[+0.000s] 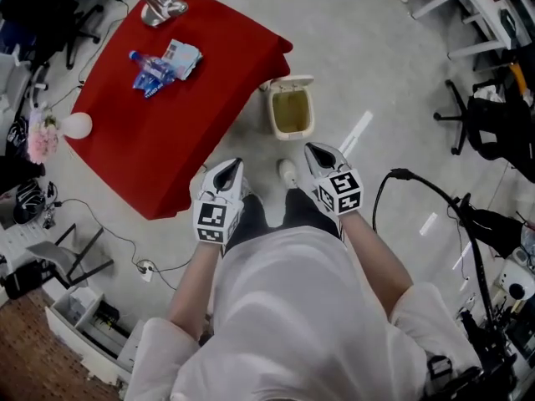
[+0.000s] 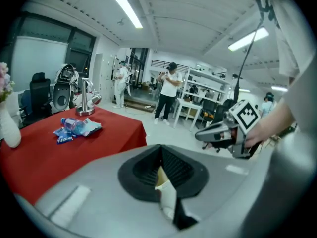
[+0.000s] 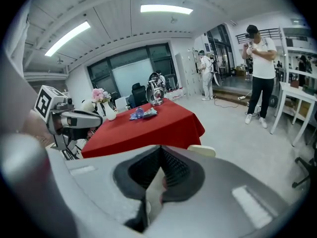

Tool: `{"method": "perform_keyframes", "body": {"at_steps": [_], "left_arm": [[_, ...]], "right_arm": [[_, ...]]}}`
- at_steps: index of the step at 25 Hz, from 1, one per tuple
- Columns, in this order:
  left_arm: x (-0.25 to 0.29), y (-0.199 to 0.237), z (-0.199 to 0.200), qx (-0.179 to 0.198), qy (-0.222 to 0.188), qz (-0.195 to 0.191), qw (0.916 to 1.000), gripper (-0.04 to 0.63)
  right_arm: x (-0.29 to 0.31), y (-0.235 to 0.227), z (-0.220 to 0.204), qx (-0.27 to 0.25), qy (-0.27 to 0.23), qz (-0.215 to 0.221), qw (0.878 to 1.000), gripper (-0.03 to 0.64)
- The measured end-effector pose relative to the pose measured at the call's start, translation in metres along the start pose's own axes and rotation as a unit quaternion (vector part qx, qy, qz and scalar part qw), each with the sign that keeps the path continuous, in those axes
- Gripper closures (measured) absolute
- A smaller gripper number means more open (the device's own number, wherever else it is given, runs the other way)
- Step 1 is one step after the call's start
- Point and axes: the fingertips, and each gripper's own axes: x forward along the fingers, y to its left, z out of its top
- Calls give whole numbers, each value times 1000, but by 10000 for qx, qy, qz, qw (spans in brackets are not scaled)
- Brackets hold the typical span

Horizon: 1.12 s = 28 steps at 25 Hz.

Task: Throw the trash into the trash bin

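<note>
A grey floor (image 1: pixel 393 73) was seen over most of the head view. In the upper left of that frame stood a table draped in a red cloth (image 1: pixel 167 140). The lower middle was filled by the person's white shirt (image 1: pixel 292 307), with both forearms stretched forward. A black office chair (image 1: pixel 493 128) was placed at the right edge, and a black cable (image 1: pixel 426 186) arched beside it.

A beige trash bin (image 1: pixel 272 114) stood on the floor with its lid raised, just off the table's right corner and above the two grippers in the frame. The left gripper (image 1: pixel 231 167) and the right gripper (image 1: pixel 318 151) were held side by side over the floor, near the bin and well apart from the trash. In the left gripper view, the left gripper (image 2: pixel 161 172) was shown with its jaws pressed together, and the right gripper (image 2: pixel 210 133) was seen at the right. In the right gripper view, the right gripper (image 3: pixel 157 167) was likewise shown with its jaws pressed together, and the left gripper (image 3: pixel 96 117) appeared at the left.

A white vase (image 1: pixel 77 125) with pink flowers (image 1: pixel 38 136) was set at the table's left edge. A chrome object (image 1: pixel 159 7) was set at the far end. The trash lay on the cloth near that far end: a plastic bottle (image 1: pixel 144 63) with a blue label, touching a crumpled blue wrapper (image 1: pixel 180 57).
</note>
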Motion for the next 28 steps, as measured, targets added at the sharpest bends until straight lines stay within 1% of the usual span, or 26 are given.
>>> {"method": "perform_keyframes", "body": {"at_steps": [5,11,16,21,28], "left_arm": [[-9,3,9,-82,-99,26,9999,591],[-7,2,23,-120,-164,50,9998,591],[-3,1,28,-175,-172,-23,9997,591],[-1,1,38,-232,-294,132,9992,591],[6,1,50,-402,-462,481,9970,589]], "right_arm": [[-6,11,13,-94,-87,44,9999,615],[-10,5,24,-79,-146,23,9999,615],[-13,2,31,-124,-178,72,9997,615],[-12,-3,37,-172,-182,221,9994,615],[-9,-8,50,-495,-179,638,9966,615]]}}
